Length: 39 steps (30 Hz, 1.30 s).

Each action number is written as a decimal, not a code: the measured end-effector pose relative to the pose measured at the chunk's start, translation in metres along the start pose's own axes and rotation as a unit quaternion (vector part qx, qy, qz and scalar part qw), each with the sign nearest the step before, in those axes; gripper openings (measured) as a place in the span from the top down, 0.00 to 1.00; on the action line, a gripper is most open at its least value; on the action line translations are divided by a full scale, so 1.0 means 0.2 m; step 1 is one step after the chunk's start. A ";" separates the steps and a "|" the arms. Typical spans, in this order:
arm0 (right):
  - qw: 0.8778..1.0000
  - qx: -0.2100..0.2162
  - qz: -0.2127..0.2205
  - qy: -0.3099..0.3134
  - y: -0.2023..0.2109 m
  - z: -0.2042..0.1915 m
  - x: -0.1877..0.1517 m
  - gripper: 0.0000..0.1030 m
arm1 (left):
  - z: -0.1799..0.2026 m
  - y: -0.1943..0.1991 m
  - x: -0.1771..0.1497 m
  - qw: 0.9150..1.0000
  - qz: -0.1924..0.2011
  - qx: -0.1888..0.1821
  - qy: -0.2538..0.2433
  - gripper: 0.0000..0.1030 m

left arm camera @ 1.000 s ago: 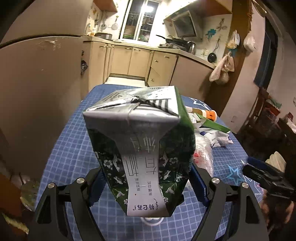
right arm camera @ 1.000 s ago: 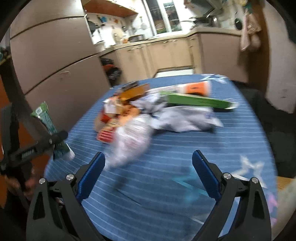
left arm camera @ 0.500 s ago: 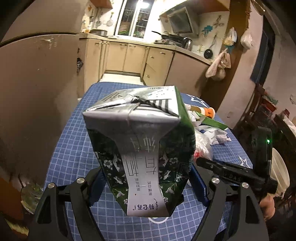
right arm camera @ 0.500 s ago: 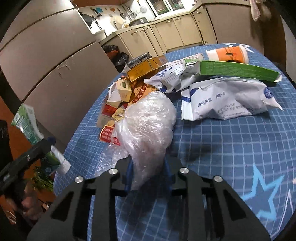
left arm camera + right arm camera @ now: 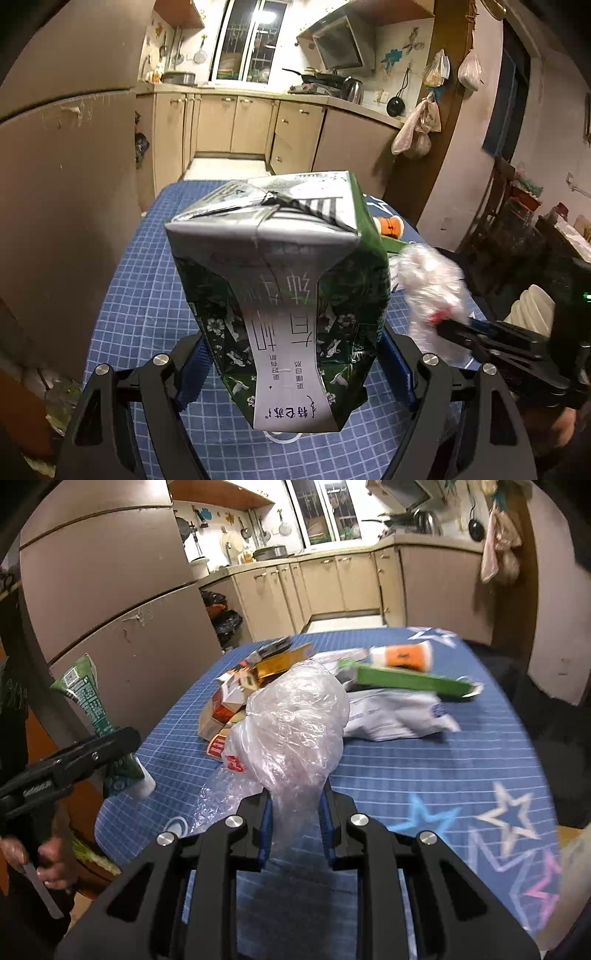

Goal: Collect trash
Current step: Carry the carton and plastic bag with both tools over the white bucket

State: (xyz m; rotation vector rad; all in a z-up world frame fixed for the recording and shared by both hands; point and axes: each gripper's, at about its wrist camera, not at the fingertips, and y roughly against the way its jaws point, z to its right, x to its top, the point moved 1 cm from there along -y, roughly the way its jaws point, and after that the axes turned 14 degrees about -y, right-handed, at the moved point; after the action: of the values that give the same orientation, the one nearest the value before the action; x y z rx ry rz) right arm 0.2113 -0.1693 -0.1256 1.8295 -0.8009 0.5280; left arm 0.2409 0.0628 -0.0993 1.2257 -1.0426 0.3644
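Left wrist view: the left hand-held gripper point(image 5: 291, 363) is clamped on a dark green milk carton point(image 5: 280, 291), its blue pads pressing the carton's two sides, and holds it above the near left edge of the blue gridded counter point(image 5: 147, 288). Right wrist view: the right hand-held gripper point(image 5: 295, 821) is closed tight on the neck of a crumpled clear plastic bag point(image 5: 291, 720), which bulges up over the near middle of the counter. Beyond the bag, toward the far edge, lies the remaining trash: small cartons and boxes point(image 5: 236, 694), a white pouch point(image 5: 395, 712), a long green box point(image 5: 406, 681) and an orange-and-white tube point(image 5: 402, 655).
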 end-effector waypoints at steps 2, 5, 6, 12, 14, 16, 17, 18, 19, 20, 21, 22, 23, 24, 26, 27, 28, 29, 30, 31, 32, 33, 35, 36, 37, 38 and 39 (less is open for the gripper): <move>1.000 -0.007 0.009 0.001 0.06 0.03 0.00 0.81 | 0.05 0.02 0.02 1.000 0.004 0.007 -0.005 0.22; 1.000 -0.017 0.026 0.005 0.16 0.07 0.01 0.81 | 0.12 0.04 0.05 1.000 0.010 0.016 -0.014 0.22; 0.999 -0.019 0.031 0.004 0.20 0.09 0.02 0.81 | 0.15 0.05 0.06 1.000 0.013 0.016 -0.017 0.22; 0.997 -0.034 0.068 0.002 0.39 0.19 0.05 0.81 | 0.37 0.08 0.14 0.999 0.025 0.011 -0.042 0.23; 0.996 -0.041 0.084 0.004 0.47 0.23 0.07 0.81 | 0.44 0.08 0.17 0.998 0.029 0.006 -0.050 0.22; 0.994 -0.047 0.096 0.002 0.53 0.26 0.08 0.81 | 0.53 0.08 0.21 0.997 0.037 -0.005 -0.060 0.22; 0.993 -0.052 0.106 0.001 0.57 0.29 0.09 0.81 | 0.57 0.08 0.24 0.997 0.041 -0.010 -0.066 0.22; 0.992 -0.057 0.115 0.000 0.61 0.31 0.10 0.81 | 0.61 0.08 0.26 0.996 0.045 -0.015 -0.071 0.22; 0.990 -0.063 0.124 -0.002 0.65 0.33 0.10 0.81 | 0.65 0.08 0.28 0.996 0.049 -0.019 -0.076 0.23; 0.989 -0.067 0.129 -0.005 0.68 0.36 0.11 0.81 | 0.70 0.08 0.31 0.995 0.053 -0.026 -0.082 0.23; 0.988 -0.073 0.137 -0.008 0.72 0.39 0.11 0.81 | 0.75 0.07 0.33 0.994 0.056 -0.035 -0.088 0.23; 0.987 -0.077 0.142 -0.010 0.75 0.41 0.11 0.81 | 0.80 0.06 0.36 0.993 0.058 -0.043 -0.092 0.23; 0.985 -0.085 0.151 -0.015 0.79 0.45 0.11 0.81 | 0.84 0.07 0.37 0.992 0.059 -0.048 -0.096 0.23; 0.983 -0.091 0.157 -0.018 0.82 0.48 0.11 0.81 | 0.89 0.06 0.39 0.992 0.061 -0.055 -0.101 0.23; 0.980 -0.103 0.166 -0.025 0.88 0.54 0.12 0.81 | 0.97 0.06 0.41 0.989 0.065 -0.067 -0.111 0.22; 0.979 -0.110 0.171 -0.028 0.91 0.58 0.12 0.81 | 1.00 0.05 0.43 0.988 0.066 -0.072 -0.116 0.22; 0.977 -0.115 0.174 -0.030 0.93 0.61 0.12 0.81 | 1.04 0.04 0.44 0.987 0.067 -0.076 -0.121 0.22; 0.975 -0.124 0.180 -0.032 0.97 0.64 0.12 0.81 | 1.09 0.04 0.46 0.986 0.068 -0.082 -0.127 0.22; 0.973 -0.132 0.185 -0.034 1.00 0.67 0.12 0.81 | 1.13 0.03 0.47 0.985 0.068 -0.087 -0.132 0.22; 0.972 -0.137 0.188 -0.036 1.02 0.69 0.12 0.81 | 1.17 0.02 0.49 0.984 0.068 -0.093 -0.137 0.23; 0.970 -0.144 0.193 -0.038 1.06 0.73 0.12 0.81 | 1.20 0.02 0.49 0.983 0.069 -0.097 -0.140 0.23; 0.968 -0.152 0.198 -0.040 1.09 0.76 0.12 0.81 | 1.23 0.02 0.49 0.982 0.069 -0.104 -0.145 0.22; 0.964 -0.166 0.205 -0.041 1.14 0.81 0.12 0.81 | 1.30 0.01 0.50 0.979 0.071 -0.114 -0.154 0.22; 0.961 -0.173 0.209 -0.042 1.17 0.84 0.11 0.81 | 1.34 0.00 0.51 0.978 0.071 -0.119 -0.159 0.23; 0.960 -0.180 0.213 -0.044 1.19 0.86 0.11 0.81 | 1.36 0.00 0.51 0.976 0.071 -0.123 -0.163 0.23; 0.957 -0.186 0.217 -0.047 1.22 0.90 0.11 0.81 | 1.41 -0.01 0.52 0.975 0.072 -0.129 -0.168 0.23; 0.955 -0.192 0.220 -0.050 1.25 0.94 0.11 0.81 | 1.45 -0.02 0.52 0.973 0.072 -0.134 -0.173 0.23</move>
State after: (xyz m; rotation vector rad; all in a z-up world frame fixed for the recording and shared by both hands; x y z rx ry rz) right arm 0.0432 -0.4125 -0.0233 1.3277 -1.2975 0.5160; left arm 0.1662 -0.2273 -0.0246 0.9919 -1.4364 0.1137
